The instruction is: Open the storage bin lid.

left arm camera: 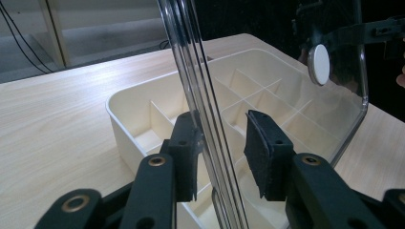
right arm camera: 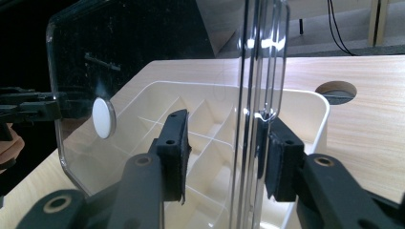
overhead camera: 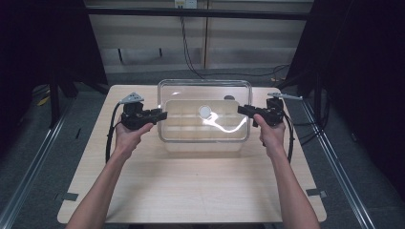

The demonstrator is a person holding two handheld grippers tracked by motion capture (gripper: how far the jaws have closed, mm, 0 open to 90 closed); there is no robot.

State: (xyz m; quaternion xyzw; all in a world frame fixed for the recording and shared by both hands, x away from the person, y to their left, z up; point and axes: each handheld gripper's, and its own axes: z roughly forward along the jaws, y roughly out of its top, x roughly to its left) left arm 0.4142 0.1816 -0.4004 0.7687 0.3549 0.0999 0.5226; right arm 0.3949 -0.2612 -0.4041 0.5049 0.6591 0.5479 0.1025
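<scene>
My left claw (overhead camera: 161, 114) sits at the left edge of the clear lid (overhead camera: 205, 110), my right claw (overhead camera: 242, 110) at its right edge. Both claws are spread, the lid's rim standing in each gap; left gripper view shows one pad (left arm camera: 187, 155) touching the rim, the other apart. Lid hangs over the cream divided box (left arm camera: 143, 125), centre of the tabletop (overhead camera: 191, 186). White round knob (overhead camera: 205, 111) mid-lid.
</scene>
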